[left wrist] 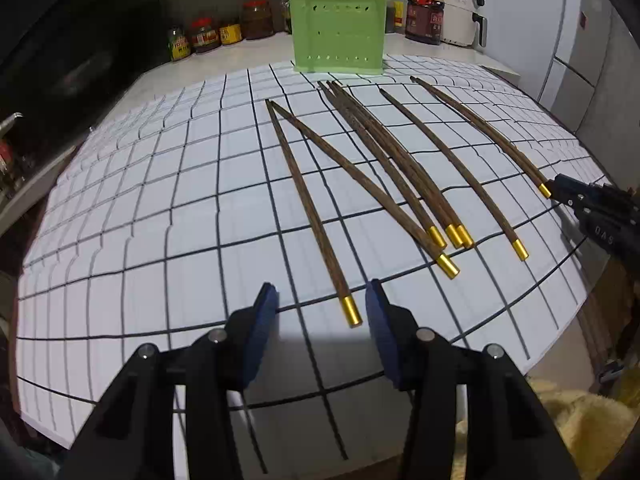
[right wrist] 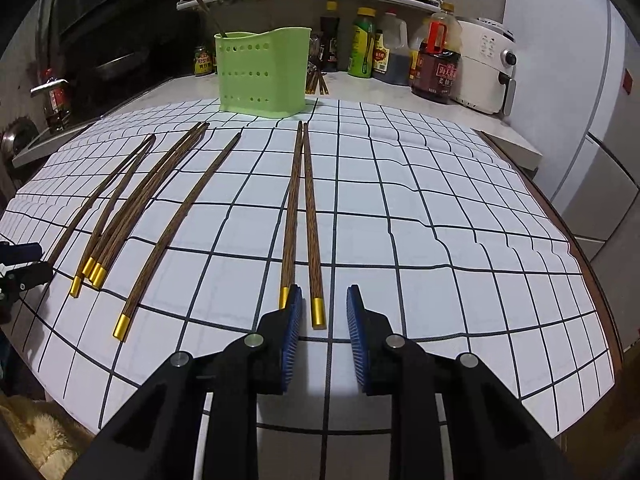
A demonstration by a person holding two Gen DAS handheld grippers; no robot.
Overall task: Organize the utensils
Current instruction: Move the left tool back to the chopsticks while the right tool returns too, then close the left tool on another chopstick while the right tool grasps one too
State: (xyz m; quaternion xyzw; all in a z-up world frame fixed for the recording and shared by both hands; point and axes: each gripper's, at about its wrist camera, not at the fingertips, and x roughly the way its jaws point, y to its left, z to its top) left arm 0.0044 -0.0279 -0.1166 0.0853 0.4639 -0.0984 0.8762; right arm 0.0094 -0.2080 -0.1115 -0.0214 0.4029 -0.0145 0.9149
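left tongs [left wrist: 320,308] are hovering low over the near edge of the tabletop [left wrist: 120,240], jaws apart, gripping nothing. the gold tip of the leftmost chopstick [left wrist: 310,216] is lying just beyond the gap between the blue pads [left wrist: 266,320]. the other chopsticks are fanning out to the right on the checked cloth [left wrist: 160,180]: one crossing stick [left wrist: 360,184], a tight bundle [left wrist: 400,164], a single [left wrist: 452,168] and a far-right pair [right wrist: 298,212]. the green utensil holder [left wrist: 339,34] is standing upright at the far edge, two sticks already poking out of it. right tongs [right wrist: 322,308] are also sitting apart, empty, with the pair's right stick ending between the jaws and the left stick's tip touching or just behind the left pad, cannot tell which. sauce bottles [right wrist: 434,68] and a white appliance [right wrist: 486,70] are lining the far right.
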